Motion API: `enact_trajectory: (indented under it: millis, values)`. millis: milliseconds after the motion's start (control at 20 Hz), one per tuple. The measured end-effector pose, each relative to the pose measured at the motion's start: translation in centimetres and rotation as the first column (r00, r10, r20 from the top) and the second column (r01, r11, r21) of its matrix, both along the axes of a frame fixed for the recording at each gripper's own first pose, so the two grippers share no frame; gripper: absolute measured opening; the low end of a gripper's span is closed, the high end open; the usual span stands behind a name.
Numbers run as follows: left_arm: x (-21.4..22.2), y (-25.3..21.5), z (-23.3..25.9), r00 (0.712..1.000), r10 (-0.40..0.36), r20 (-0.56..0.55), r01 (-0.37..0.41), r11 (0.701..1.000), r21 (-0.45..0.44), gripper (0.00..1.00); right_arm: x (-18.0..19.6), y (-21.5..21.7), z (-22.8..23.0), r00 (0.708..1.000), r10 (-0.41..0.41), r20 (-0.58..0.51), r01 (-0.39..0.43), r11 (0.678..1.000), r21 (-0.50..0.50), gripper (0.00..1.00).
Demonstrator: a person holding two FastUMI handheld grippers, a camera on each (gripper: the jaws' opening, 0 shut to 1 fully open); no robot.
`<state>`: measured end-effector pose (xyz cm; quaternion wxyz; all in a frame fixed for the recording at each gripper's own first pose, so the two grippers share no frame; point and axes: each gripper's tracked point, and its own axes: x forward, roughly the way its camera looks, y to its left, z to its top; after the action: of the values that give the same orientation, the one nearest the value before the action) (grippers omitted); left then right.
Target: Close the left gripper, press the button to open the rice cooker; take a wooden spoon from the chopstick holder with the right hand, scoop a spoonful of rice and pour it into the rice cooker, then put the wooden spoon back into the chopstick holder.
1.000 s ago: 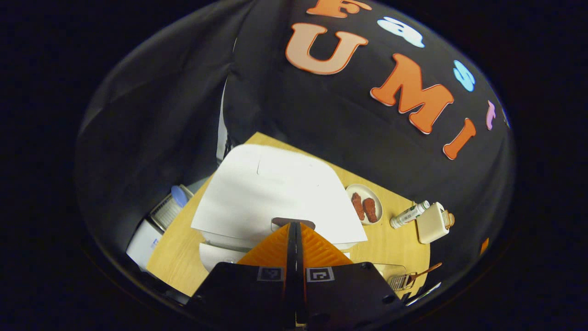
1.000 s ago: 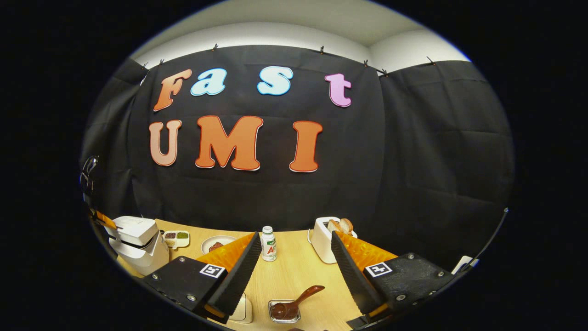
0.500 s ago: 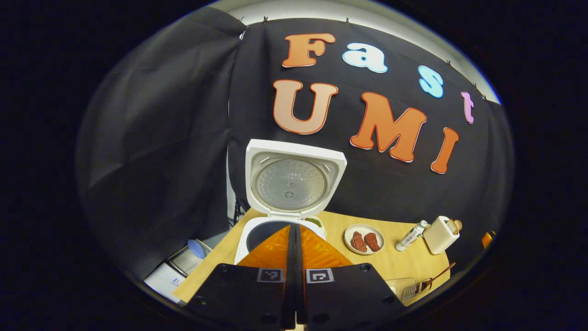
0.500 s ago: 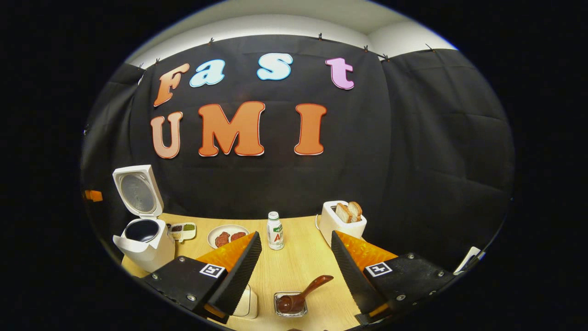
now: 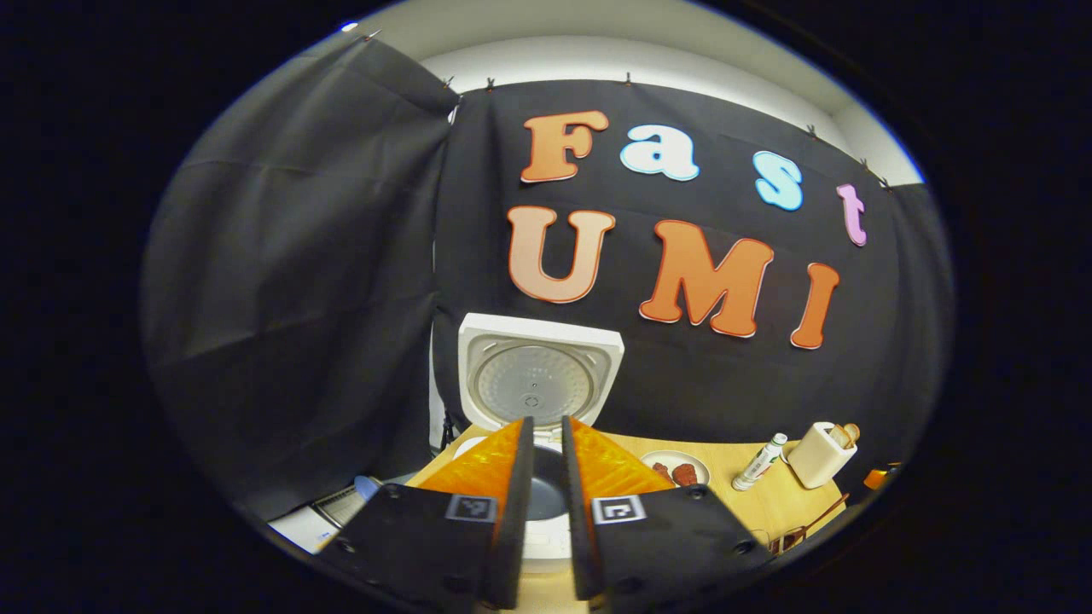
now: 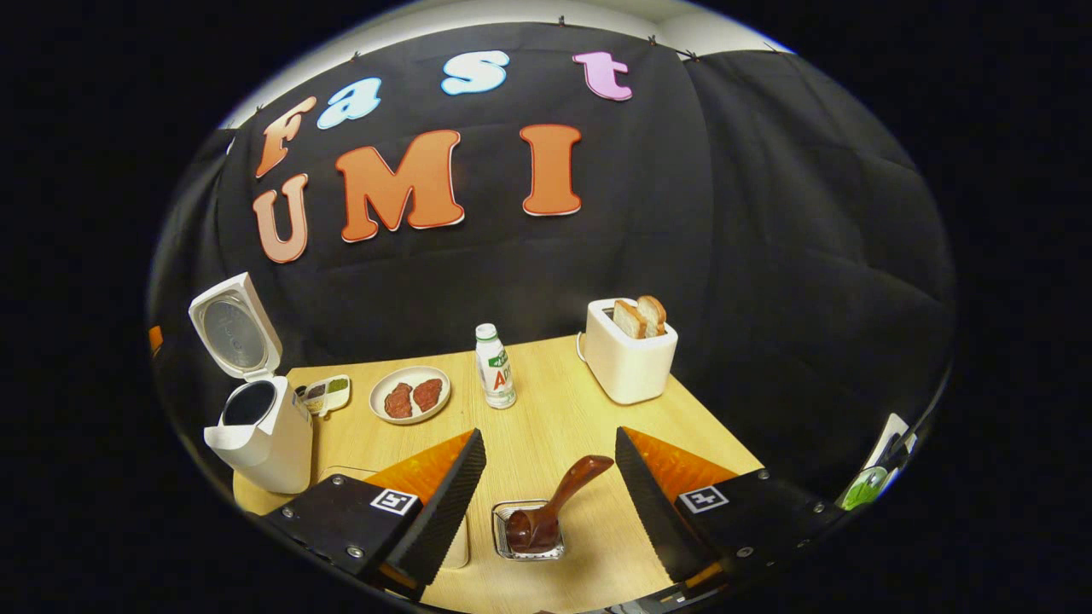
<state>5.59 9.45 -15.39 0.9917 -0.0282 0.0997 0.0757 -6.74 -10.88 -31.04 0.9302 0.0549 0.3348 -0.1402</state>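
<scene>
The white rice cooker (image 6: 260, 431) stands at the table's left end with its lid (image 6: 229, 326) swung up and the dark pot showing. In the left gripper view the raised lid (image 5: 537, 375) faces me, and my left gripper (image 5: 546, 422) hovers just in front of the cooker, its fingers a narrow gap apart with nothing between them. The brown wooden spoon (image 6: 559, 499) leans in the small clear chopstick holder (image 6: 529, 535) near the front edge. My right gripper (image 6: 550, 439) is open above and around the spoon's handle, not touching it.
A plate of meat (image 6: 409, 394), a small bottle (image 6: 493, 367), a toaster with bread (image 6: 630, 350) and a condiment tray (image 6: 324, 392) sit toward the back. A pale container (image 6: 459, 546) is half hidden behind my right gripper's left finger.
The cooker lid sprang from down to fully up. My left gripper pulled back, tilted up and parted its fingers slightly. My right gripper tipped down toward the spoon.
</scene>
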Motion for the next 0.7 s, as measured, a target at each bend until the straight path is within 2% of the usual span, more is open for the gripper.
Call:
enact_trajectory:
  millis: [50,100,200,550,700]
  values:
    - [0.0,-0.4,0.4,1.000,-0.008,0.018,0.008,0.999,0.032,0.41,-0.2,-0.2,-0.9,1.000,-0.005,-0.018,0.005,1.000,0.015,0.96]
    - [-0.1,-1.0,1.0,0.999,-0.014,0.035,0.012,0.998,0.059,0.65,-0.3,-0.3,-1.9,0.999,-0.009,-0.034,0.010,1.000,0.026,0.96]
    - [-0.6,-2.5,1.9,0.997,-0.031,0.065,0.025,0.996,0.085,0.80,-0.4,-0.6,-4.0,0.997,-0.015,-0.070,0.019,0.999,0.049,0.96]
    - [-2.8,-6.9,1.8,0.993,-0.097,0.067,0.084,0.981,0.175,0.80,-0.3,-2.2,-10.7,0.985,-0.032,-0.170,0.064,0.981,0.183,0.93]
    - [-3.7,-7.3,1.4,0.994,-0.091,0.061,0.077,0.978,0.194,0.80,0.6,-2.1,-11.0,0.989,-0.049,-0.140,0.085,0.962,0.261,0.85]
